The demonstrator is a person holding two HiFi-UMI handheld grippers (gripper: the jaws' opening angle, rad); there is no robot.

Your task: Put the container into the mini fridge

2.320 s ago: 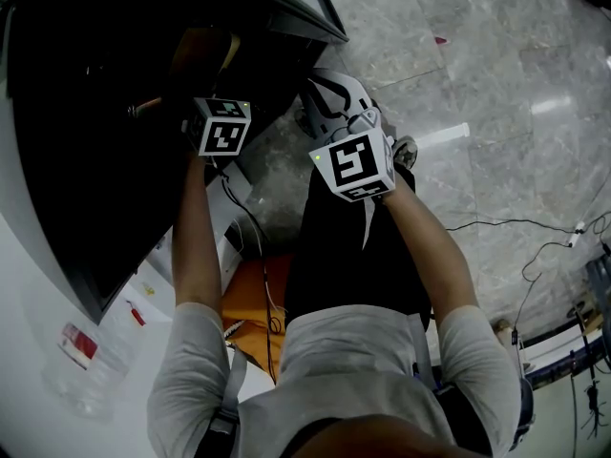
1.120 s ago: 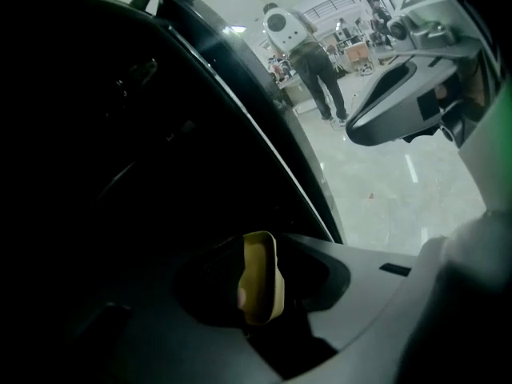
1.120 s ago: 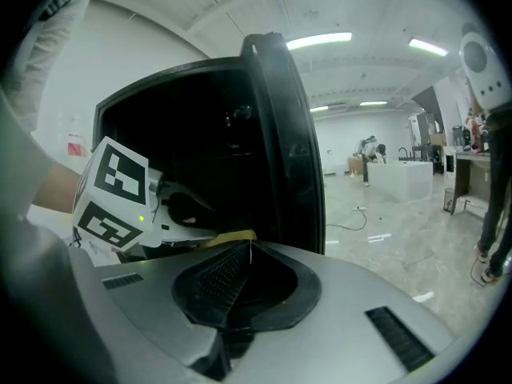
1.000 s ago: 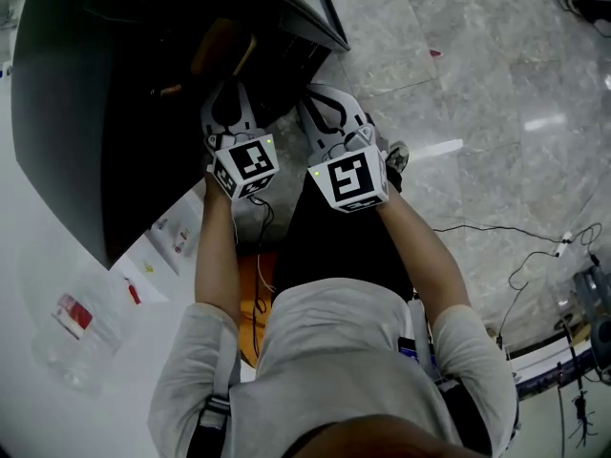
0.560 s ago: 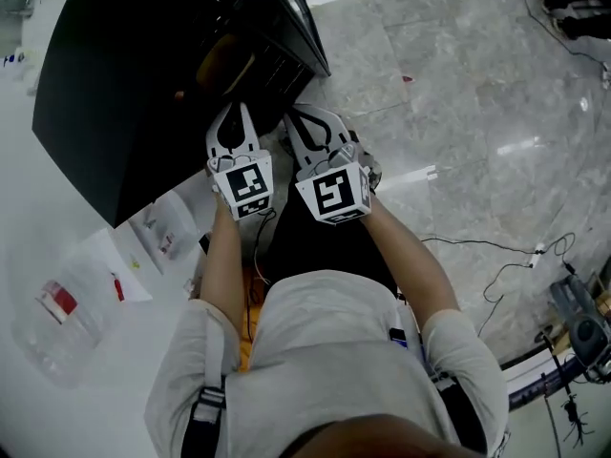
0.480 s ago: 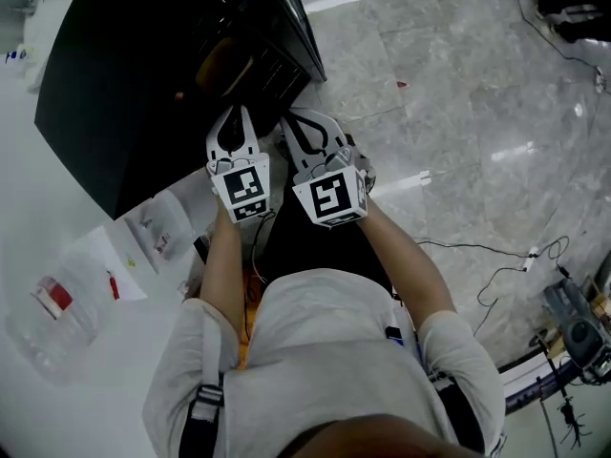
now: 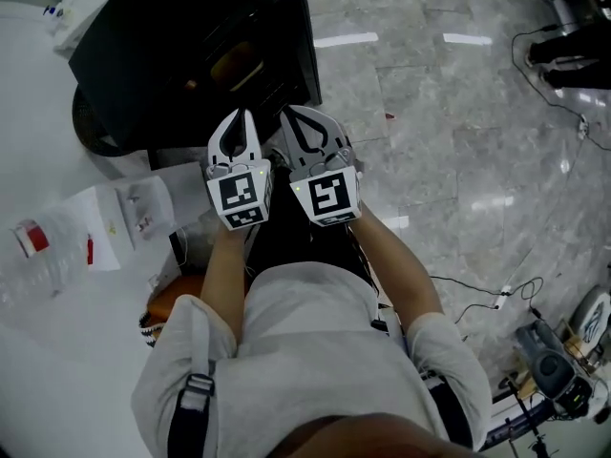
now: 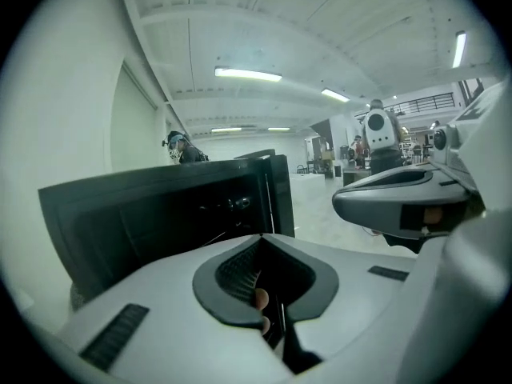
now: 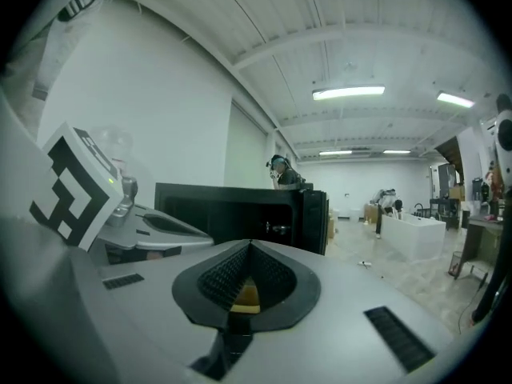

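Forearms reach forward in parallel, left gripper and right gripper side by side, nearly level, facing the mini fridge, both jaws clenched empty.

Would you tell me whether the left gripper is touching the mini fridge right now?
Apart. The left gripper view shows the left gripper, jaws shut and empty, with the open mini fridge standing whole beyond the tips, clear of them.
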